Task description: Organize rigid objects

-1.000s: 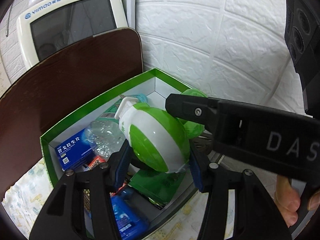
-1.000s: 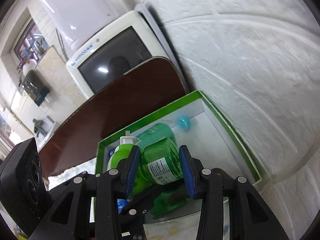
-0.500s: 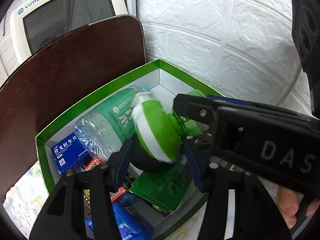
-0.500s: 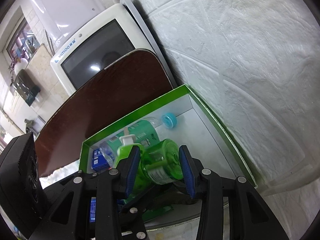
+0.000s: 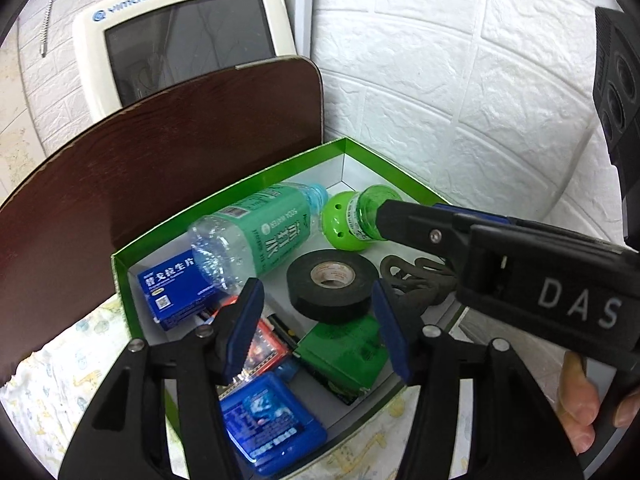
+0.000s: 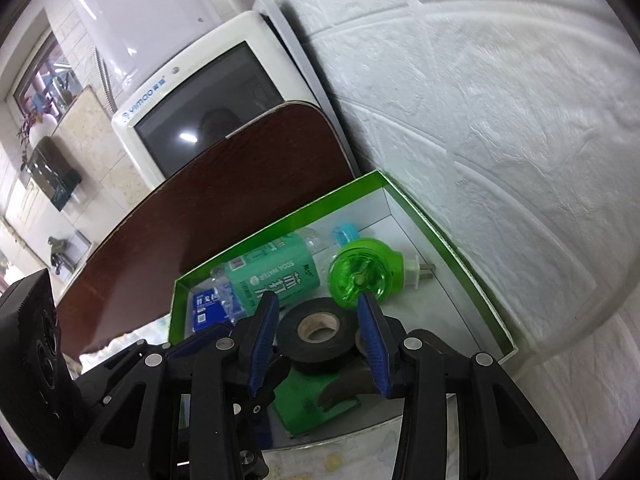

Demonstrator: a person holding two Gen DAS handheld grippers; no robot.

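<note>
Your left gripper (image 5: 318, 326), low in the frame, is opening with nothing between its pads, above the black tape roll (image 5: 332, 282). Your right gripper (image 6: 320, 334) stands apart and empty too. The green plug-in repellent (image 6: 362, 272) lies in the green box (image 6: 464, 268), upper right corner, beside the water bottle (image 5: 260, 236).

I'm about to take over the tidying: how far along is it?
Mostly packed: the bottle, tape roll and blue carton lie in the green box. The left hand-held gripper is empty, jaws opening; the right hand-held gripper has its tips by the green plug-in, grip unclear. Nothing loose shows outside the box.
</note>
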